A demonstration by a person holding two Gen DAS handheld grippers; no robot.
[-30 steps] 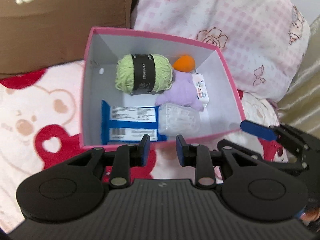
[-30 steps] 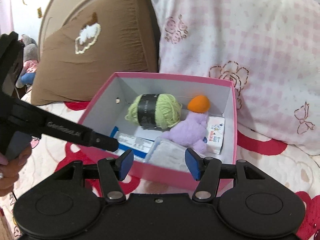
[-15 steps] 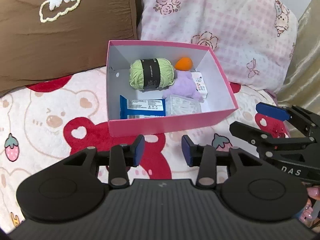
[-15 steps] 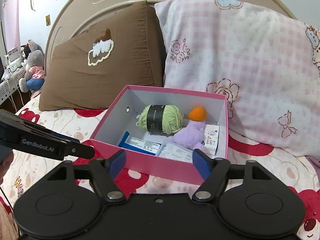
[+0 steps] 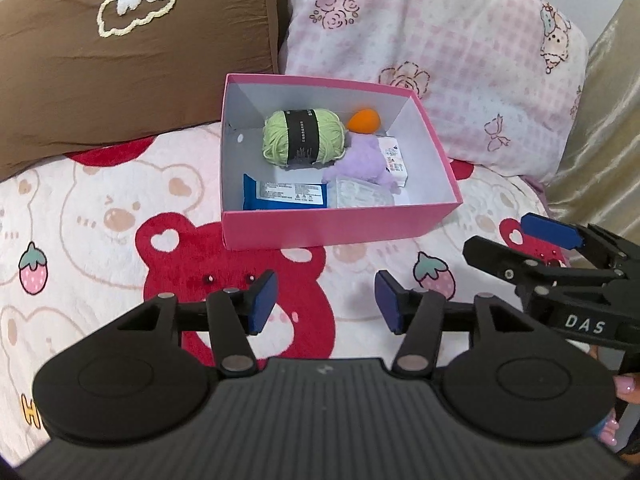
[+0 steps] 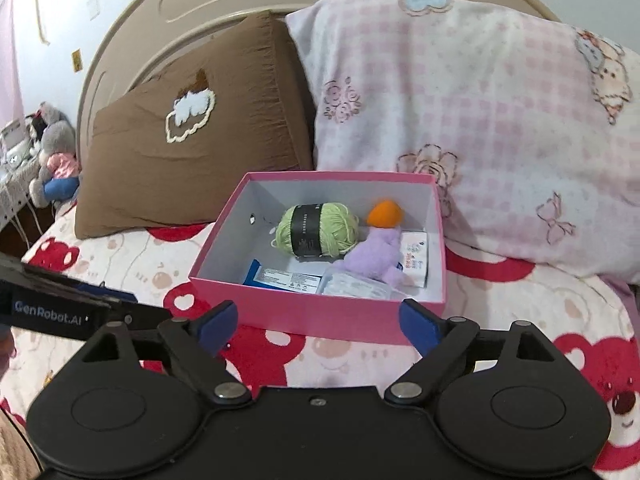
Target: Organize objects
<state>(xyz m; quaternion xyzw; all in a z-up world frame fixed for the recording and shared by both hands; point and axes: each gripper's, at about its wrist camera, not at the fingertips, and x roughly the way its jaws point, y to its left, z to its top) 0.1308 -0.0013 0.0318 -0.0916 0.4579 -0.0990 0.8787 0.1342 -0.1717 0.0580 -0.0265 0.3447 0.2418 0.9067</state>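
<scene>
A pink box with a white inside stands on the bear-print blanket. In it lie a green yarn ball, an orange ball, a purple plush toy, a blue packet, a clear bag and a small white carton. My left gripper hangs in front of the box, jaws opening, nothing between them. My right gripper is also short of the box, jaws opening wide and empty.
A brown pillow and a pink checked pillow lean behind the box against a beige headboard. Stuffed toys sit beside the bed at far left. A person's fingers hold the right gripper's handle.
Both grippers have drawn back and up from the box, which now looks smaller and farther. Both sets of jaws have spread wider. The box's contents have not moved.
</scene>
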